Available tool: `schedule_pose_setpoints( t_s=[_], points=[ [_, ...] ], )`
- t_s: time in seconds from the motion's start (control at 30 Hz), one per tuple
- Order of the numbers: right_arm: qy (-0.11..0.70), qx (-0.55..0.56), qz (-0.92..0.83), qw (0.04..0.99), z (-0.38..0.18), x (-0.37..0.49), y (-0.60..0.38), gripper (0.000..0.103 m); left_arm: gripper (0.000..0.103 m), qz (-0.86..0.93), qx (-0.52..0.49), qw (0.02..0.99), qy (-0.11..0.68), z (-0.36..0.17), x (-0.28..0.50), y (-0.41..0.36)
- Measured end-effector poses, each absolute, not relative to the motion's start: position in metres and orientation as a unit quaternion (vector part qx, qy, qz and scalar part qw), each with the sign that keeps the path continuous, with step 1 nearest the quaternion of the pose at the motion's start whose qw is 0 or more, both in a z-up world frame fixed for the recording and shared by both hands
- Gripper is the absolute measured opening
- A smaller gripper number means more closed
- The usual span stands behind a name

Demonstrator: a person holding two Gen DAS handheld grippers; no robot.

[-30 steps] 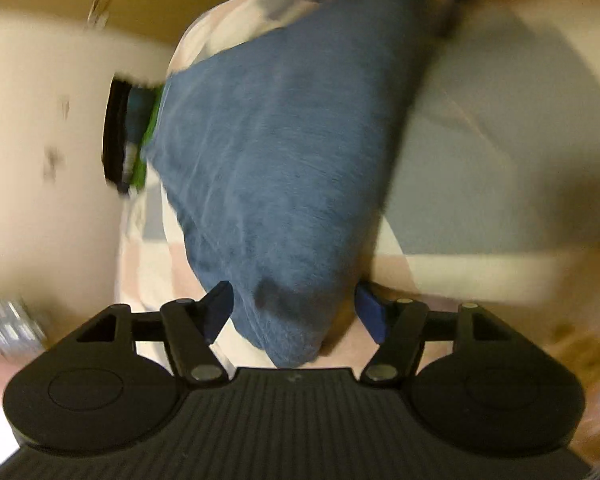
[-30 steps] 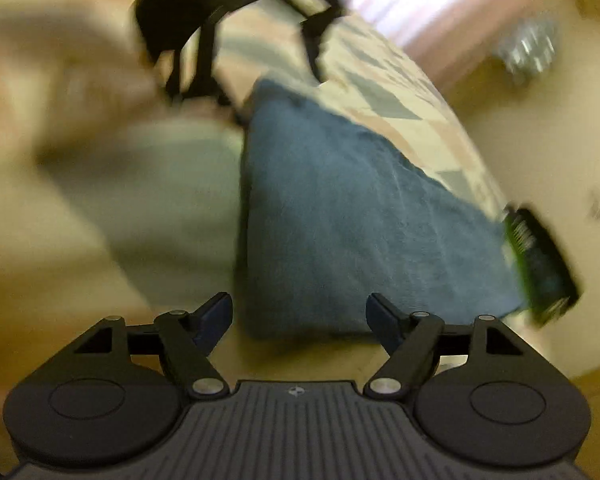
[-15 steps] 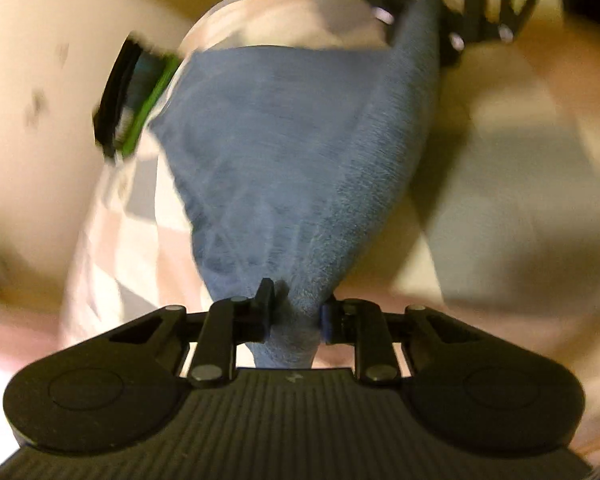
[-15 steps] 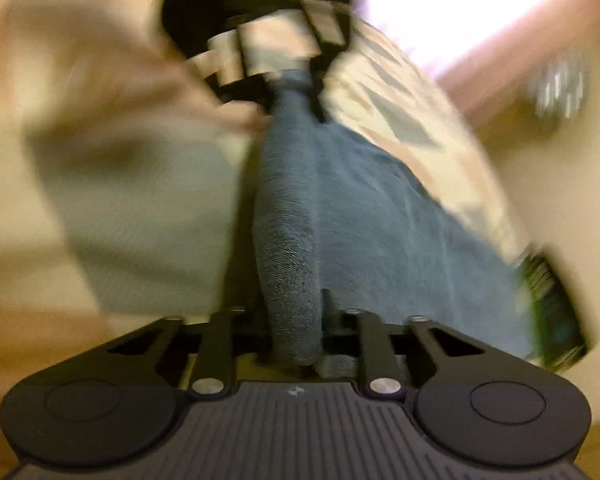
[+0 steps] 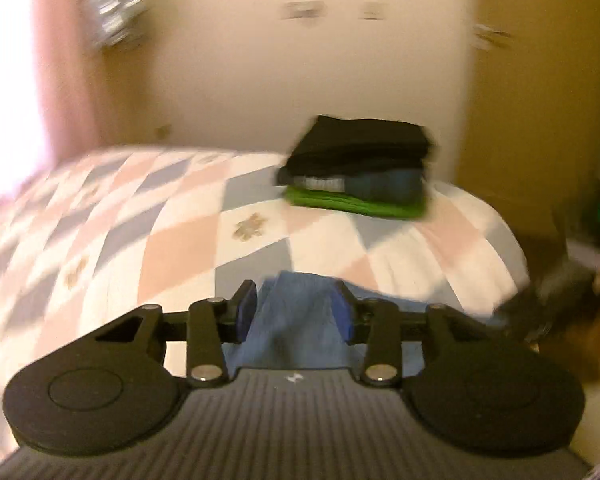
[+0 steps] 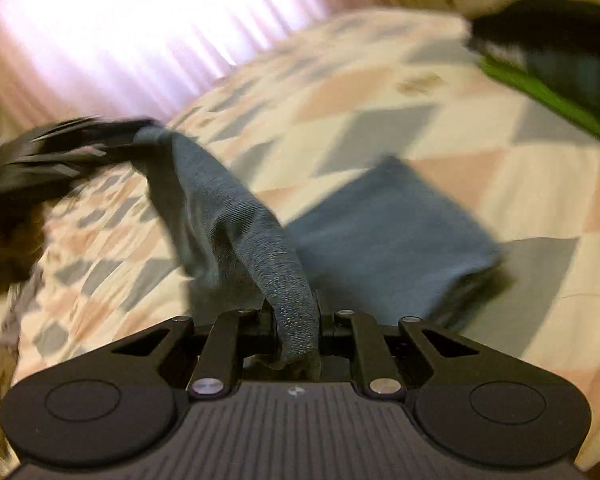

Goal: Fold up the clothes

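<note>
garment: blue knit piece (image 6: pixel 392 232), partly folded on the quilted bed (image 6: pixel 380 120); one edge is lifted off it in a rope-like strip, the rest lies flat as a rough rectangle.
right gripper (image 6: pixel 294 320): clenched on the near end of the lifted strip, cloth bunched between the fingers.
left gripper (image 5: pixel 296 312): fingers stand a little apart with blue cloth between them; in the right wrist view, though blurred, it seems to carry the far end of the strip. Gripping, probably, but loosely.
stack: folded clothes (image 5: pixel 358 168), black on top, grey-blue, green at the bottom, at the far side of the bed, well apart from the blue piece.
step: looks like mid-fold, an edge held up by both ends and carried across the flat part.
next move needs: both ends kept level and taut, edge laid square on the flat part, then release together.
risk: heavy motion blur, and the loose left grip may slip.
</note>
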State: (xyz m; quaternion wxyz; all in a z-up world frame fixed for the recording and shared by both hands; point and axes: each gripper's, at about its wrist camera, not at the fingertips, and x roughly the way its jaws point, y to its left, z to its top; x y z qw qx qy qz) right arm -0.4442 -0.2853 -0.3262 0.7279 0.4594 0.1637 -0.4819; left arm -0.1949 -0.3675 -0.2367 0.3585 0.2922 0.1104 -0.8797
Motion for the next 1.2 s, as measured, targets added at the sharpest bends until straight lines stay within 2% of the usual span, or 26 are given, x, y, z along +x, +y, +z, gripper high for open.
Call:
schedule_pose_setpoints(
  t_s=[0.1,0.2,0.27,0.43,0.63,0.8,0.9,1.0,1.1,1.13,1.17,1.2],
  points=[
    [0.175,0.517,-0.488,0.681,-0.376,-0.48,-0.307,0.015,0.035,-0.842,0.33,0.388,0.18,-0.28,-0.215,-0.375],
    [0.141,0.575,-0.464,0.658,-0.399,-0.502,-0.322,0.015,0.026,-0.798,0.374,0.426,0.205,-0.318,-0.215,-0.369],
    [0.166,0.531,-0.458,0.693,-0.38,-0.496,-0.321,0.014,0.026,-0.798,0.377,0.426,0.202,-0.321,-0.22,-0.365],
    [0.141,0.485,-0.449,0.737,-0.337,-0.511,-0.315,0.013,0.026,-0.797,0.384,0.424,0.192,-0.328,-0.232,-0.358],
    [0.17,0.515,-0.449,0.71,-0.379,-0.531,-0.329,0.013,0.026,-0.797,0.393,0.421,0.181,-0.336,-0.247,-0.348],
    [0.157,0.493,-0.454,0.725,-0.361,-0.531,-0.316,0.013,0.028,-0.799,0.398,0.416,0.174,-0.342,-0.26,-0.347],
    [0.168,0.54,-0.459,0.685,-0.401,-0.541,-0.323,0.013,0.027,-0.804,0.395,0.408,0.176,-0.343,-0.269,-0.362],
    [0.143,0.574,-0.458,0.664,-0.405,-0.546,-0.332,0.016,0.027,-0.809,0.393,0.399,0.178,-0.343,-0.277,-0.377],
    [0.188,0.535,-0.477,0.672,-0.385,-0.532,-0.328,0.025,0.027,-0.814,0.391,0.39,0.181,-0.344,-0.286,-0.393],
    [0.202,0.522,-0.49,0.668,-0.379,-0.529,-0.326,0.033,0.027,-0.811,0.396,0.387,0.187,-0.347,-0.293,-0.403],
    [0.219,0.507,-0.506,0.663,-0.372,-0.525,-0.324,0.065,0.027,-0.812,0.396,0.385,0.187,-0.348,-0.297,-0.408],
    [0.248,0.475,-0.545,0.645,-0.363,-0.52,-0.32,0.081,0.027,-0.813,0.396,0.383,0.186,-0.349,-0.302,-0.413]
  ],
)
